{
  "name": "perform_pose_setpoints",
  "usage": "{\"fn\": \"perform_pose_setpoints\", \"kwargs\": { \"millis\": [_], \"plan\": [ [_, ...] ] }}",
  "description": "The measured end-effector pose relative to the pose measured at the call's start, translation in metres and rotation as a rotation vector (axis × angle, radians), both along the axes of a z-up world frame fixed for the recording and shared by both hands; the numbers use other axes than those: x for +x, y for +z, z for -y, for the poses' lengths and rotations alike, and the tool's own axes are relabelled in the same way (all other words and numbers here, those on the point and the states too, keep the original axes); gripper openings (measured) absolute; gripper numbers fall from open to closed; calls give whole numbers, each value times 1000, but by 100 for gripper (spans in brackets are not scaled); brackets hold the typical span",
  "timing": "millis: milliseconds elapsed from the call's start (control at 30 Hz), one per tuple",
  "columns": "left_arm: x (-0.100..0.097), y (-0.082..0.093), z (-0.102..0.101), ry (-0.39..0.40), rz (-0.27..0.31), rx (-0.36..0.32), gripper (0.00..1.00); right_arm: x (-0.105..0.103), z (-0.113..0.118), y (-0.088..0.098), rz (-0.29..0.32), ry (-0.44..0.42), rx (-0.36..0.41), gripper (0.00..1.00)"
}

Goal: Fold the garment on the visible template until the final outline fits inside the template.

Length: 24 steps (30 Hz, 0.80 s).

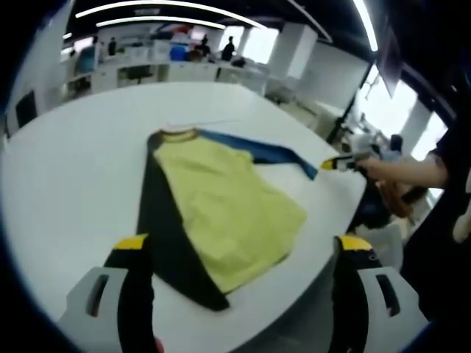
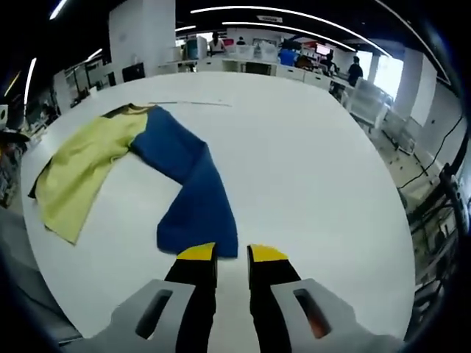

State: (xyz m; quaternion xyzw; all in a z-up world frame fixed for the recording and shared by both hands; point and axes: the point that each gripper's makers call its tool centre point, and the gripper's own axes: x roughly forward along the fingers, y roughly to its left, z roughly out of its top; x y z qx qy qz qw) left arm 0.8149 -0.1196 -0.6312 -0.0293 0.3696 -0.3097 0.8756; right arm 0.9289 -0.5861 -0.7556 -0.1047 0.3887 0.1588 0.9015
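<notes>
1. On the white surface point(image 1: 66, 184) lies the garment point(image 1: 228, 206), its yellow body spread flat with a dark panel along its left edge and a blue sleeve point(image 1: 257, 151) stretched out to the right.
2. Near the viewer in the left gripper view, the left hand-held gripper point(image 1: 243, 243) hovers with its jaws spread wide, grasping nothing.
3. At the sleeve's end, the right hand-held gripper point(image 2: 232, 254) has its yellow-tipped jaws nearly closed; whether they pinch the cloth, I cannot tell.
4. Far behind stand office desks point(image 2: 257, 66).
</notes>
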Motion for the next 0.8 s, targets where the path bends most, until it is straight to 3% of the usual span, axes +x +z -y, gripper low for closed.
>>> {"fn": "perform_pose_setpoints", "kwargs": {
  "millis": [500, 800],
  "plan": [
    [3, -6, -1, 11, -15, 4, 98, 6, 0, -22, -61, 36, -38, 13],
    [5, -8, -1, 9, -20, 4, 98, 6, -4, -22, -53, 66, -51, 8]
  ]
}}
